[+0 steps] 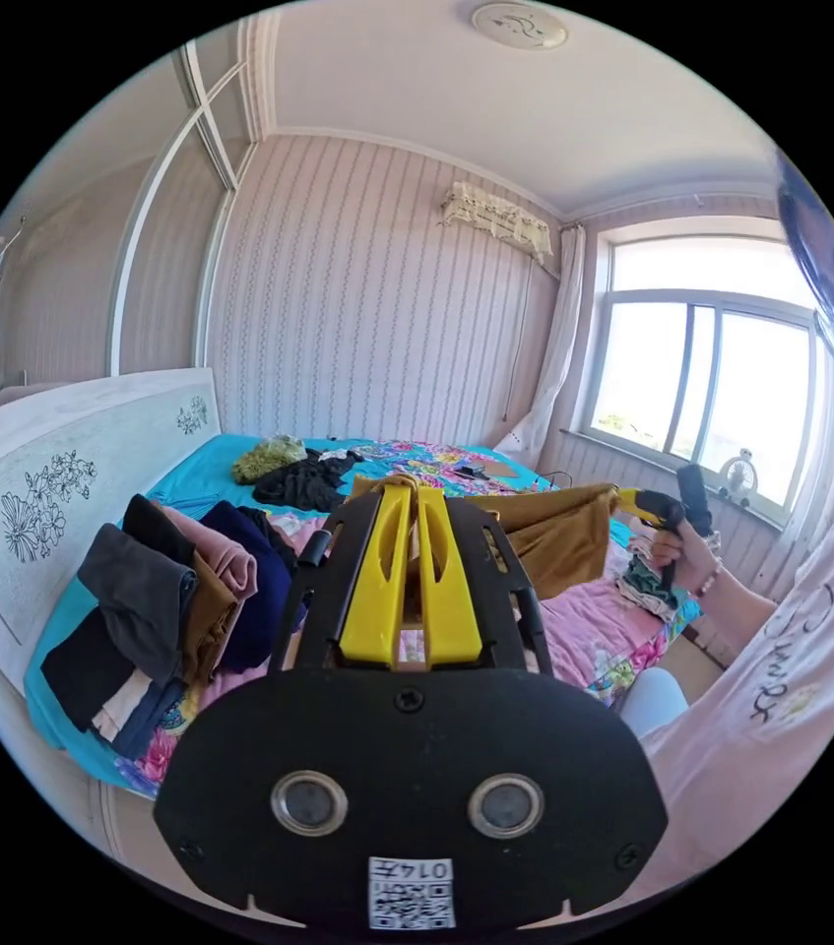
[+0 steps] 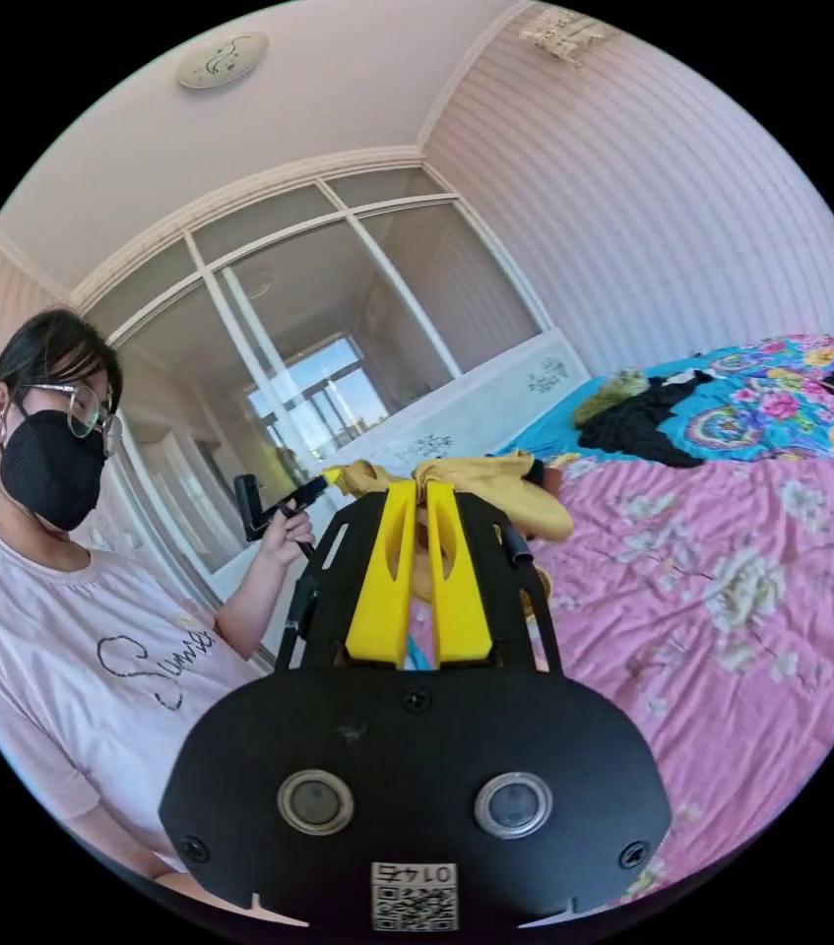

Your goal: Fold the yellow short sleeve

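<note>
Holding the yellow short sleeve (image 1: 554,532) up off the bed (image 1: 623,630), both tools have a pinch of its edge: the left gripper (image 1: 415,487) has its jaws closed together on mustard cloth right at its tips, and the right gripper (image 2: 417,482) likewise has both jaws pressed on a bunch of the same fabric just ahead of its tips. In the left gripper view the garment stretches from the left gripper's tips across to the right gripper in the person's hand (image 1: 684,556), hanging slack between the two. Below and beyond the right gripper lies the open pink floral bedspread (image 2: 732,591), which looks the natural place to lay the shirt. To do this step well, I judge the two grips should be drawn apart until the held edge runs straight, kept level with each other, then lowered so the loose part lands first and flat. A stack of folded clothes (image 1: 170,610) sits to the near left of the left gripper, so the shirt should come down away from it. Neither pinch should loosen before the cloth rests.
</note>
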{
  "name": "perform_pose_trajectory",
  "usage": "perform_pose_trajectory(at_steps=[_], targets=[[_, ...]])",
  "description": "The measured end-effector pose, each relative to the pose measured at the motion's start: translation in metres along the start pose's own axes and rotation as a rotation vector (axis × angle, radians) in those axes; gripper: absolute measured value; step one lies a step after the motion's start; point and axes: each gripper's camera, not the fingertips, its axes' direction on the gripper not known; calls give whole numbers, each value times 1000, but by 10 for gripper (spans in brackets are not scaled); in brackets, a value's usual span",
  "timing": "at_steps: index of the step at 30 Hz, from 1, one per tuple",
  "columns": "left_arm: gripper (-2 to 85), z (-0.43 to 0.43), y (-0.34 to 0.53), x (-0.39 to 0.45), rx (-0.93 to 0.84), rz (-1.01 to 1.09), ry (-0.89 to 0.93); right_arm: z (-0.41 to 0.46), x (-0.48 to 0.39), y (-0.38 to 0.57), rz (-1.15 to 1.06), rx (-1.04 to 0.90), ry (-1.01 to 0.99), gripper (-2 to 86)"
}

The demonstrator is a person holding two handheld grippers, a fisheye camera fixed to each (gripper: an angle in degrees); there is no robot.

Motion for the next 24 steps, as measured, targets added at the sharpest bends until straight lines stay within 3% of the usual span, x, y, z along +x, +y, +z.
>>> perform_pose_trajectory(at_steps=[7,9,12,14,19,24], targets=[[-9,86,-20,-12,-81,-100,-44,-105,69,134,361,61,97,11],[-8,157,0,-28,-291,-109,-138,-103,98,187,502,-82,222,12],[-8,230,51,-47,-595,-300,-79,-89,131,244,672,-294,286,9],[-9,244,74,-40,-625,-340,-11,-87,139,265,718,-353,287,9],[-5,251,108,-16,-691,-299,5,-98,150,278,676,-330,352,25],[36,267,132,-12,-715,-402,-9,-73,179,257,483,-365,596,89]])
